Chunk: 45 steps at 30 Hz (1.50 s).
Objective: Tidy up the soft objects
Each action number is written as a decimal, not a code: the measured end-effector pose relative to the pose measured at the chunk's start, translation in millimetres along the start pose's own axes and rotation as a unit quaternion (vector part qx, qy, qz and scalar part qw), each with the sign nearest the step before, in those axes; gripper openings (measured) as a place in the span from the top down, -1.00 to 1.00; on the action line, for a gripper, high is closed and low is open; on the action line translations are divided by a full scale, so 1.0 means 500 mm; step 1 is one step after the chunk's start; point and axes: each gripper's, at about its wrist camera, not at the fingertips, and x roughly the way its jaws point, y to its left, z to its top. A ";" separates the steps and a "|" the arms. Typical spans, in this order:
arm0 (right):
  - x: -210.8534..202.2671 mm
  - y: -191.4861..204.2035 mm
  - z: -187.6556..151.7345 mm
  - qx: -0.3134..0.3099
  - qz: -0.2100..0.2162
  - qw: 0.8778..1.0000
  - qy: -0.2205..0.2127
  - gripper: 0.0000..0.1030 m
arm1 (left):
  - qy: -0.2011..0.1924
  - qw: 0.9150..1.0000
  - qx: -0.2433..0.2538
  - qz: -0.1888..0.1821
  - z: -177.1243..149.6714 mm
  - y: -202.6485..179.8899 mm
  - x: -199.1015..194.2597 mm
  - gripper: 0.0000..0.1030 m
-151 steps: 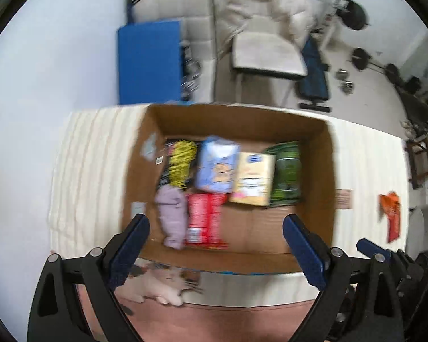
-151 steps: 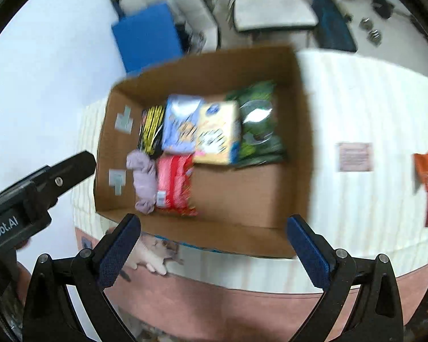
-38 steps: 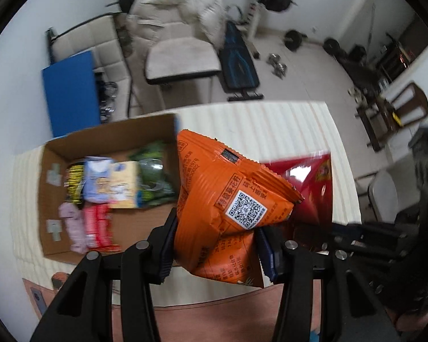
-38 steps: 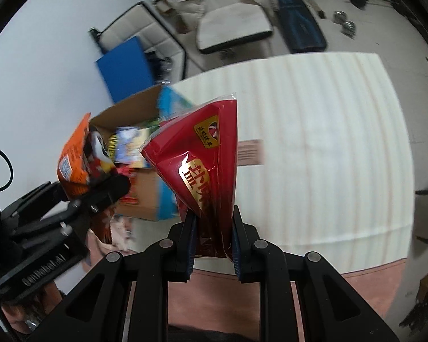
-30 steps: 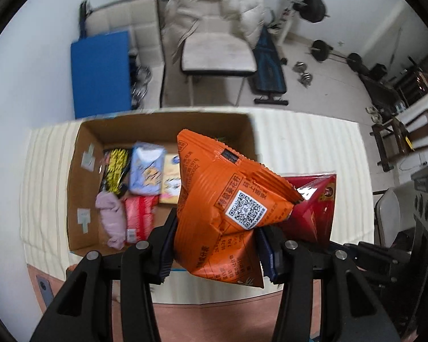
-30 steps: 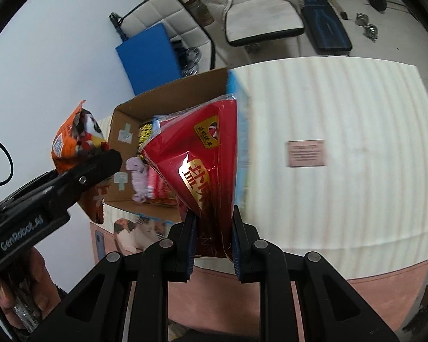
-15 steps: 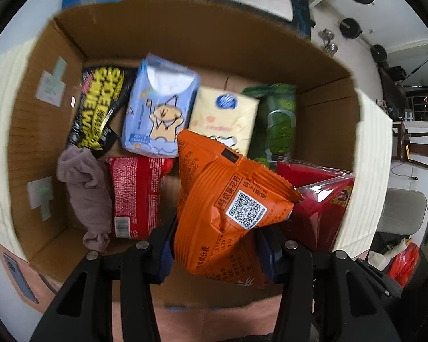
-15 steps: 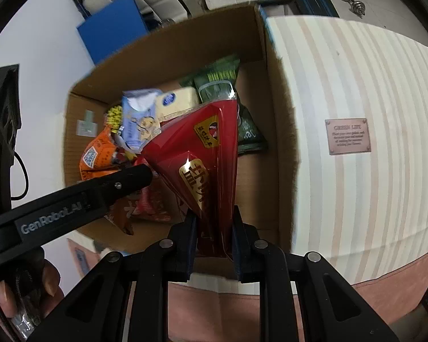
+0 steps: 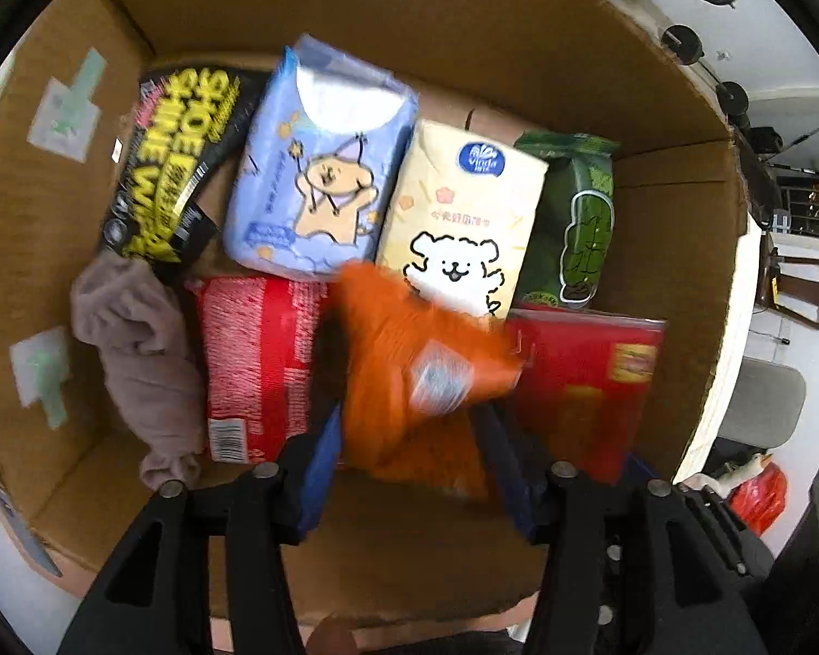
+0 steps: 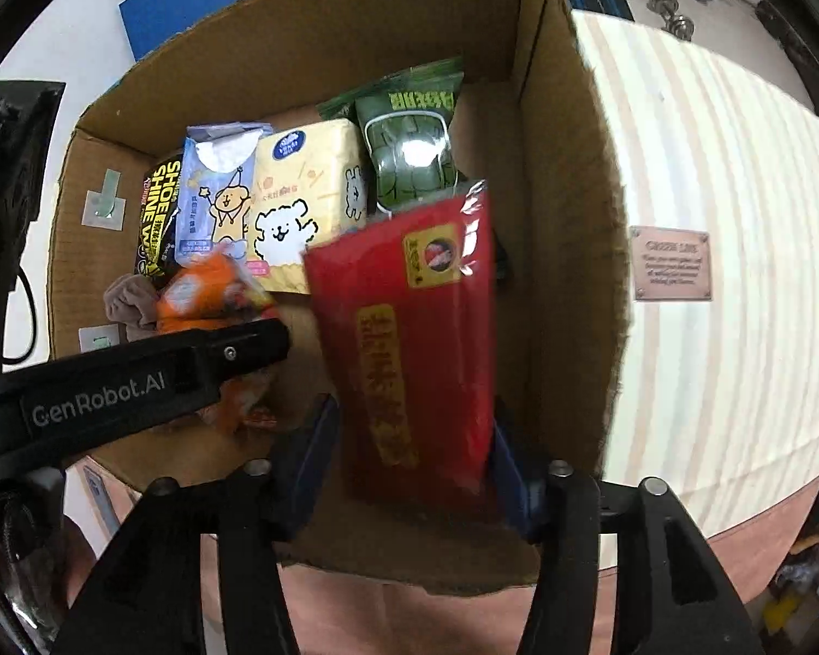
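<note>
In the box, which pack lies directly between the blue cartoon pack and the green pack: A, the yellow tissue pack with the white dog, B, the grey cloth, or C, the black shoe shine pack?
A: the yellow tissue pack sits in the back row of the cardboard box, with the blue cartoon pack on one side and the green pack on the other.

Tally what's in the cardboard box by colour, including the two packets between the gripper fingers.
Red: 2, noodle pack and red packet
Orange: 1
Green: 1
Yellow: 1
Blue: 1
Black: 1
Mauve cloth: 1
Total: 8
</note>
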 end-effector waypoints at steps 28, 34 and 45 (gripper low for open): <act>-0.132 0.041 -0.060 -0.036 -0.034 0.998 -0.048 -0.91 | -0.157 0.982 0.020 0.106 -0.127 0.014 -0.191 -0.83; -0.131 0.031 -0.059 -0.024 -0.059 0.996 -0.064 -0.91 | -0.171 0.978 0.011 0.118 -0.137 0.023 -0.190 -0.83; -0.230 0.014 -0.108 -0.027 -0.065 0.990 -0.125 -1.00 | -0.247 0.960 0.030 0.124 -0.244 -0.037 -0.282 -0.83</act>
